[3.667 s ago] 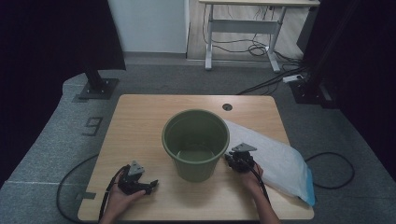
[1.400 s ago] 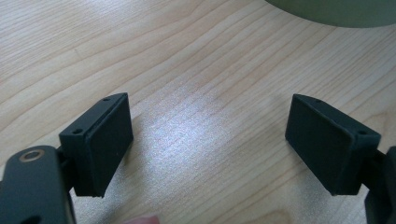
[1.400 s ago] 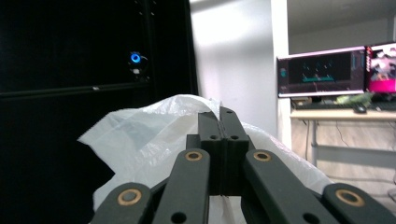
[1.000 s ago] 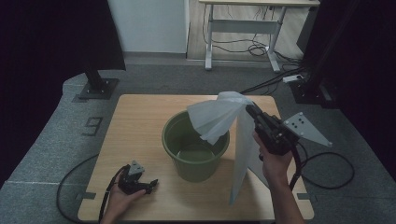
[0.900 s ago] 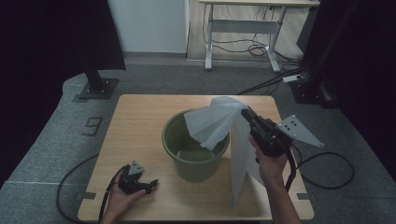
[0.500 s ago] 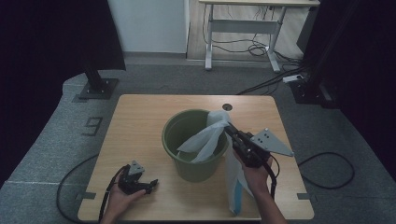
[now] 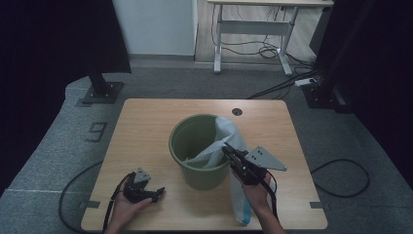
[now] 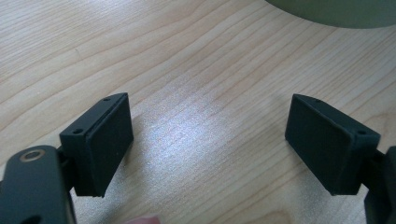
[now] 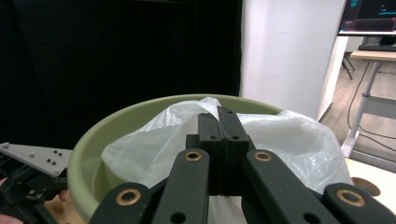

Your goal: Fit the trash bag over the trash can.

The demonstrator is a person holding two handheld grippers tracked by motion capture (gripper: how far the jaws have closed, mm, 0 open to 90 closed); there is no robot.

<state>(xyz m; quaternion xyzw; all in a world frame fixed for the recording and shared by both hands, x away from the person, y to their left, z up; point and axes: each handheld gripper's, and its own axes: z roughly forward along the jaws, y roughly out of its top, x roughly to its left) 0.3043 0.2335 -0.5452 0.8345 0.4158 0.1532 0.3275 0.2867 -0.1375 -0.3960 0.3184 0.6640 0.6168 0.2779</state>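
1. Right gripper view: the right tool (image 9: pixel 218 122) has its jaws pressed flat together, clenched on a fold of the white plastic bag (image 9: pixel 285 140). The jaw tips sit at the near rim of the green bucket (image 9: pixel 93 140), pointing across its mouth.
2. High view: the right tool (image 7: pixel 233 155) is held at the bucket's right rim, with its grey plate raised toward the right and a hand (image 7: pixel 255 191) behind it.
3. The plastic bag (image 7: pixel 225 132) is draped over that right rim. One part lies inside the bucket; the other hangs down the outer wall to the surface, where a blue-tinted end rests near the front edge.
4. The green bucket (image 7: pixel 192 173) stands upright at about the middle of the wooden surface (image 7: pixel 146 122).
5. Left gripper view: the left tool (image 8: pixel 208 140) is released, its jaws wide apart with nothing but bare wood between them. The bucket's base (image 8: pixel 336 11) shows at the top edge.
6. High view: the left tool (image 7: pixel 152 194) rests on the surface at the front left, well apart from the bucket, in the person's left hand (image 7: pixel 124 209).
7. A cable (image 7: pixel 341 180) lies on the floor to the right of the surface.
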